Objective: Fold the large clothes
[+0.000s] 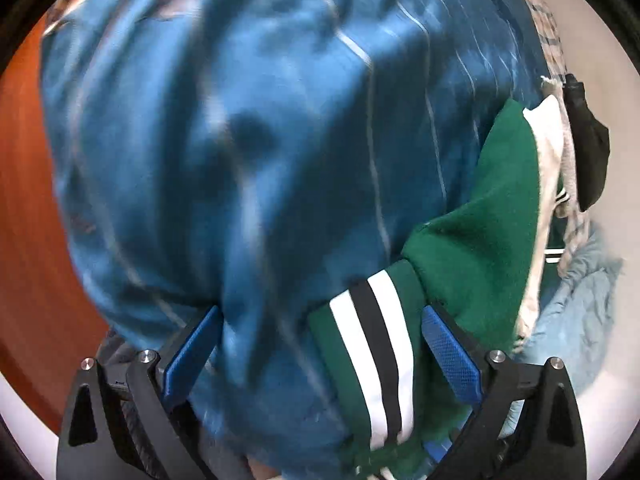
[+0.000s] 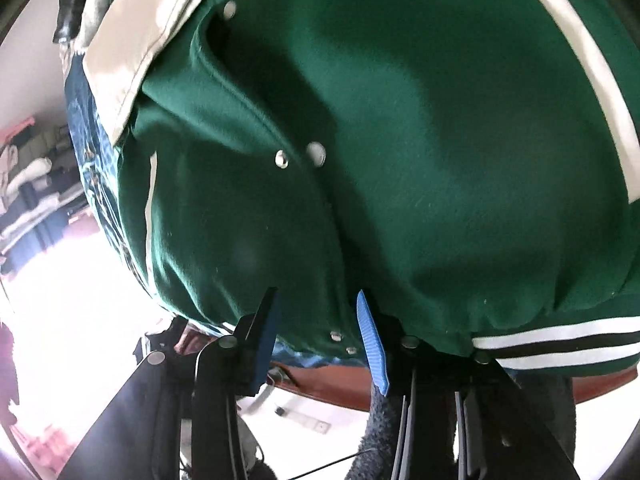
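While tongs (image 1: 320, 328) gape, green jacket (image 2: 400, 160) fills view.

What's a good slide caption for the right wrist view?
Right gripper at the hem of a green varsity jacket, snap buttons visible.

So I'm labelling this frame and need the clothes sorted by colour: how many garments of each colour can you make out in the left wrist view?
Green with white and black stripes: 1, the varsity jacket
Blue lining, part of that jacket: 0 extra
Black: 1, black garment
Light blue: 1, light blue cloth
Checked: 1, checked cloth, blurred
Total: 4
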The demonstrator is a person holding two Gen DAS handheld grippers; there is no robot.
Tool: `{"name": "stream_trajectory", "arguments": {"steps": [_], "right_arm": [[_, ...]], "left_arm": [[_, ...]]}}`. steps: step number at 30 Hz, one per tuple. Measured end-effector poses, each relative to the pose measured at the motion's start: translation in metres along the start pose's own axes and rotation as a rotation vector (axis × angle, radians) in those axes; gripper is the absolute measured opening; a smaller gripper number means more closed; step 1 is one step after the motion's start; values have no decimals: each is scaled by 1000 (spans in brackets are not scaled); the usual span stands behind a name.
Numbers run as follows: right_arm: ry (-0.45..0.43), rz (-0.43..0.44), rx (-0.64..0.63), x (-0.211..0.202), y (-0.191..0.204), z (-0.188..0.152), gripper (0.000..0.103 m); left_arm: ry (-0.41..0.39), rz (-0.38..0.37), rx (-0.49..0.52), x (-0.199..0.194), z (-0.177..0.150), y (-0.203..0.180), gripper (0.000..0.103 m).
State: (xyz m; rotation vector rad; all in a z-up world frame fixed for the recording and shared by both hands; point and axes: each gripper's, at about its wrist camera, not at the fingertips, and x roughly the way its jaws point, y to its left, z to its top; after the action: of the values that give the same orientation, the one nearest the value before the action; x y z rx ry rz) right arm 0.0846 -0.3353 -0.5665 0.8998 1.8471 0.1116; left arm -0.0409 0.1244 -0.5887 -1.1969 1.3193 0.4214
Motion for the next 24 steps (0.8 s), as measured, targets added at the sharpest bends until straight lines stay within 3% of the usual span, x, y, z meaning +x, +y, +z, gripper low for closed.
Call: {"name": "stream_trajectory", "arguments": {"steps": [2, 3, 4, 6, 8, 9, 14, 19, 20, 21, 22, 23, 24], "right_arm": [[-9, -5, 2, -3, -2, 3, 42], [-13, -4, 4, -5, -4, 4, 42], [-13, -2, 2, -5, -5, 4, 42], [-19, 1, -7, -9, -4, 5, 42], [-19, -2, -23, -9, -1, 5, 42], [-20, -2, -24, -8, -1, 5, 42], [0, 12, -37, -5, 6, 3, 42], [23, -8, -63, 1, 10, 1, 42], [25, -10, -57, 2, 9, 1, 42], [25, -14, -51, 3, 8, 1, 42], [25, -17, -46, 4, 7, 2, 42], [23, -16, -43, 3, 7, 2, 42], [19, -16, -44, 2, 7, 3, 42]], "left_arm": [[-34, 56, 18, 3, -3, -8, 94], [-60, 80, 30, -1, -5, -13, 76], [-78, 109, 49, -8, -7, -16, 67], [-102, 137, 71, -20, -16, -19, 21], [-118, 133, 73, -34, -17, -11, 1], [-131, 131, 72, -42, -17, -7, 1], [-119, 97, 88, -67, -24, 4, 1], [3, -136, -29, -50, -31, 14, 12], [20, -160, -51, -43, -34, 13, 29], [43, -183, -80, -35, -36, 14, 70], [54, -204, -99, -28, -37, 15, 88], [51, -217, -113, -22, -43, 9, 96], [41, -232, -119, -14, -44, 8, 95]]}}
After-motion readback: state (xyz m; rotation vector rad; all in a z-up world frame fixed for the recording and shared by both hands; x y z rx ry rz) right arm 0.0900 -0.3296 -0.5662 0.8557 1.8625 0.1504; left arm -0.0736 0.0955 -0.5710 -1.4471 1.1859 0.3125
